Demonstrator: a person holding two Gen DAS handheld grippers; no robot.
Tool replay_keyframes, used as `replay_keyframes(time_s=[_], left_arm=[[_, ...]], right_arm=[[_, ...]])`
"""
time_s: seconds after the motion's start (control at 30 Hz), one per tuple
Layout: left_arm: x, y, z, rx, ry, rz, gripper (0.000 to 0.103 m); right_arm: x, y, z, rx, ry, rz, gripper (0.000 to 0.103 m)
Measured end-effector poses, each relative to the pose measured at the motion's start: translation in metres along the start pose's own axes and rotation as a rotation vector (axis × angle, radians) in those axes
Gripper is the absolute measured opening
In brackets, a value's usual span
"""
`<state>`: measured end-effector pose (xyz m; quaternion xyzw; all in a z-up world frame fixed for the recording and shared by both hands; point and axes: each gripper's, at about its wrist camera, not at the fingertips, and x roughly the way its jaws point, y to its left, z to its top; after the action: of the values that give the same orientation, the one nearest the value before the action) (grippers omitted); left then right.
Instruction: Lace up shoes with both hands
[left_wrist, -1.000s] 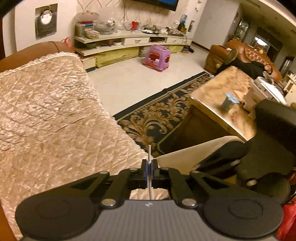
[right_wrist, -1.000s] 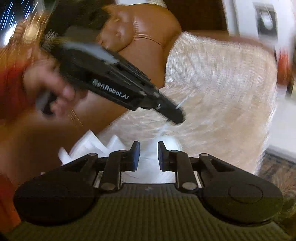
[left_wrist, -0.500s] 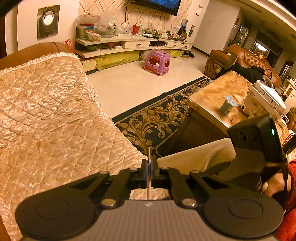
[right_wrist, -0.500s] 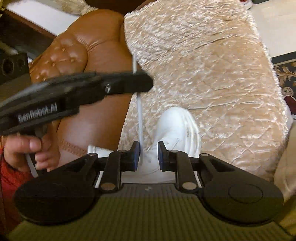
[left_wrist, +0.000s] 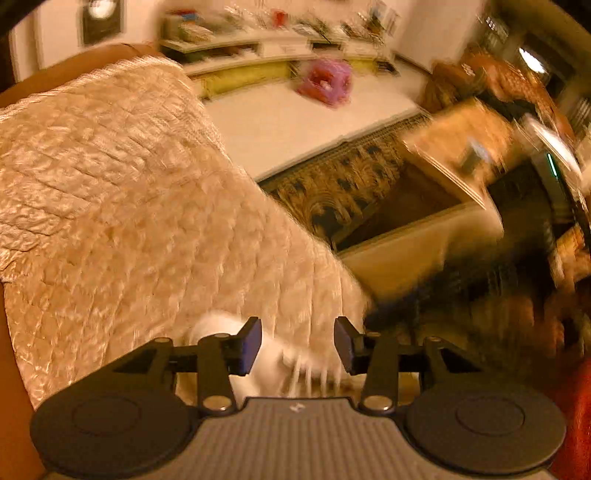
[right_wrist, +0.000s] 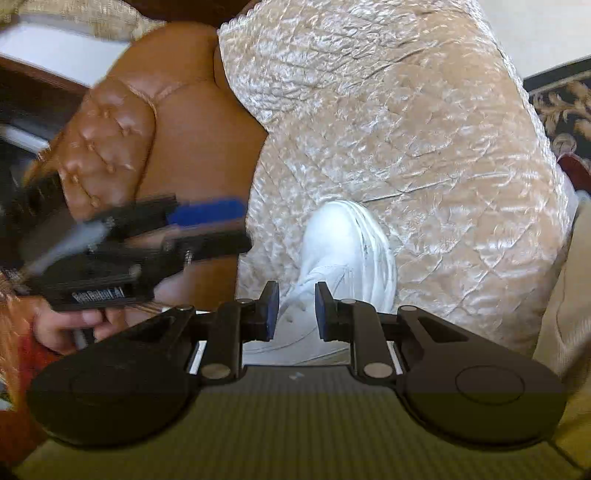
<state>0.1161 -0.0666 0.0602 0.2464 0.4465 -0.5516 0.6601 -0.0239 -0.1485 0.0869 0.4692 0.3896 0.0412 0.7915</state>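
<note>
We can read just one marking: white lettering, blurred but seemingly "GenRobot.AI", on the side of the left gripper (right_wrist: 207, 229) body at the left. Nothing else is legible to us.

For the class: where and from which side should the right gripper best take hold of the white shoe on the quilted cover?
Probably the white shoe at its laced upper, from above: it lies toe away on the quilted cover, below the right gripper, whose jaws stand apart, empty.

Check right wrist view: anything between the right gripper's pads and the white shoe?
Nothing. In the right wrist view the right gripper stands open with only the shoe showing through the gap, on the quilted cover. No lace between the pads.
</note>
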Motion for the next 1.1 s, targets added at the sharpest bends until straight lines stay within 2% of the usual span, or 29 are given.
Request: replay_keyframes(time_s=[0.07, 0.13, 0.17, 0.23, 0.33, 0.43, 0.6, 0.77, 0.87, 0.9, 1.0, 1.1], left_arm=[[0.004, -0.005, -0.009, 0.090, 0.069, -0.009, 0.045], [0.010, -0.013, -0.014, 0.172, 0.120, -0.048, 0.028], [0.013, -0.016, -0.016, 0.197, 0.139, -0.070, 0.023], [0.021, -0.021, -0.014, 0.245, 0.172, -0.078, 0.022], [0.030, -0.027, -0.011, 0.308, 0.212, -0.094, 0.021], [0.032, -0.032, -0.009, 0.353, 0.232, -0.109, 0.016], [0.028, -0.034, -0.014, 0.368, 0.231, -0.118, 0.015], [0.030, -0.034, -0.013, 0.360, 0.232, -0.124, 0.015], [0.033, -0.038, -0.013, 0.358, 0.221, -0.118, 0.012], [0.032, -0.039, -0.015, 0.355, 0.217, -0.109, 0.007], [0.030, -0.043, -0.019, 0.344, 0.203, -0.081, 0.004], [0.022, -0.042, -0.024, 0.279, 0.182, -0.048, 0.003]], right_arm=[[-0.001, -0.001, 0.001, 0.013, -0.002, -0.014, 0.025], [0.000, -0.004, 0.002, 0.038, 0.005, -0.010, 0.025], [0.000, -0.004, 0.001, 0.051, 0.008, -0.007, 0.026], [-0.001, -0.006, -0.001, 0.081, 0.018, 0.005, 0.041], [-0.006, -0.003, -0.004, 0.110, 0.029, 0.058, 0.042], [-0.016, 0.013, -0.006, 0.056, 0.019, 0.063, 0.042], [-0.028, 0.053, -0.008, -0.096, 0.005, 0.078, 0.042], [-0.012, 0.094, -0.019, -0.317, 0.067, -0.015, 0.042], [-0.003, 0.105, -0.027, -0.405, 0.052, -0.140, 0.042], [-0.003, 0.104, -0.027, -0.417, 0.039, -0.178, 0.042], [-0.012, 0.096, -0.025, -0.381, -0.001, -0.184, 0.021], [-0.019, 0.084, -0.023, -0.318, -0.022, -0.186, 0.019]])
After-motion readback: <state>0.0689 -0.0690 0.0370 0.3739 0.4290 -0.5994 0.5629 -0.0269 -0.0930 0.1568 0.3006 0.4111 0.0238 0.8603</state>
